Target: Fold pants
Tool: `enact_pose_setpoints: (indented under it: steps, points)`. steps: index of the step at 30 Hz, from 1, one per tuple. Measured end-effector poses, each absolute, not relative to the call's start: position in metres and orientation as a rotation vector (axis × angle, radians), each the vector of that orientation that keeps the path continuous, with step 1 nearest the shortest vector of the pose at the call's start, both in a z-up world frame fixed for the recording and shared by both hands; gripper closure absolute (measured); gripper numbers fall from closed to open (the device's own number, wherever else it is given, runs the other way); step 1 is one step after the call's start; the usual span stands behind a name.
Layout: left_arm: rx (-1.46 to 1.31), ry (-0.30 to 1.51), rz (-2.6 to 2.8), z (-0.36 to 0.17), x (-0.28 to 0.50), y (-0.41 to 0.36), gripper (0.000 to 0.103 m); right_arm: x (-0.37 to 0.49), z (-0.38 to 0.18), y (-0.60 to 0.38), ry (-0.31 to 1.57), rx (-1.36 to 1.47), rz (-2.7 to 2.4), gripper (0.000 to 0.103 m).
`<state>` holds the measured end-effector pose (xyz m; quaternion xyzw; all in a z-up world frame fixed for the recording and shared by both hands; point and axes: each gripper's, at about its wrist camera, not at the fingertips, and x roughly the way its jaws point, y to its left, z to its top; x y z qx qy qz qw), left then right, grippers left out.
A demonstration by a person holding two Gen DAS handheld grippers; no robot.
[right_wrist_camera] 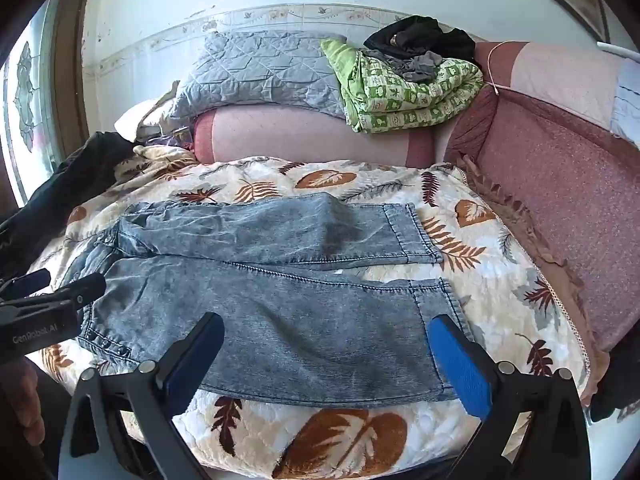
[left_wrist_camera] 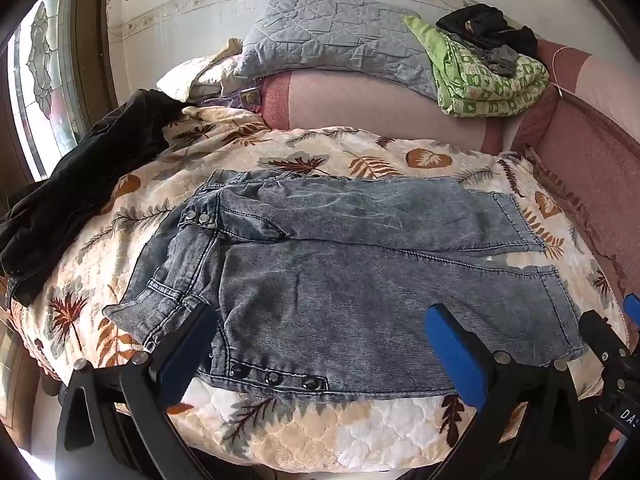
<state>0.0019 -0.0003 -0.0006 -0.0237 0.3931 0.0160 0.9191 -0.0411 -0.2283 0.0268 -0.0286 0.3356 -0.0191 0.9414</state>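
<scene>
Grey-blue washed denim pants (left_wrist_camera: 340,280) lie flat on a leaf-patterned quilt (left_wrist_camera: 280,432), waistband at the left, both legs running right, side by side. They also show in the right wrist view (right_wrist_camera: 280,312). My left gripper (left_wrist_camera: 320,344) is open and empty, hovering over the near leg by the waist end. My right gripper (right_wrist_camera: 326,356) is open and empty over the near leg's hem end; its tip shows at the right edge of the left wrist view (left_wrist_camera: 608,344). The left gripper's body shows at the left of the right wrist view (right_wrist_camera: 52,304).
A dark garment (left_wrist_camera: 92,184) lies at the quilt's left. Behind are a pink bolster (left_wrist_camera: 380,112), a grey quilted pillow (left_wrist_camera: 332,36), a green folded blanket (left_wrist_camera: 488,76) with dark clothes on top, and a pink sofa side (right_wrist_camera: 560,208) to the right.
</scene>
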Motion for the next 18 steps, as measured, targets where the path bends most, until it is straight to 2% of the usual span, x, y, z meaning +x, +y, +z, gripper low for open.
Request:
enact_pose_setpoints:
  steps: [18]
  points:
    - [-0.063, 0.814, 0.001, -0.016, 0.002, 0.0, 0.0, -0.032, 0.025, -0.223, 0.689, -0.07, -0.042, 0.0]
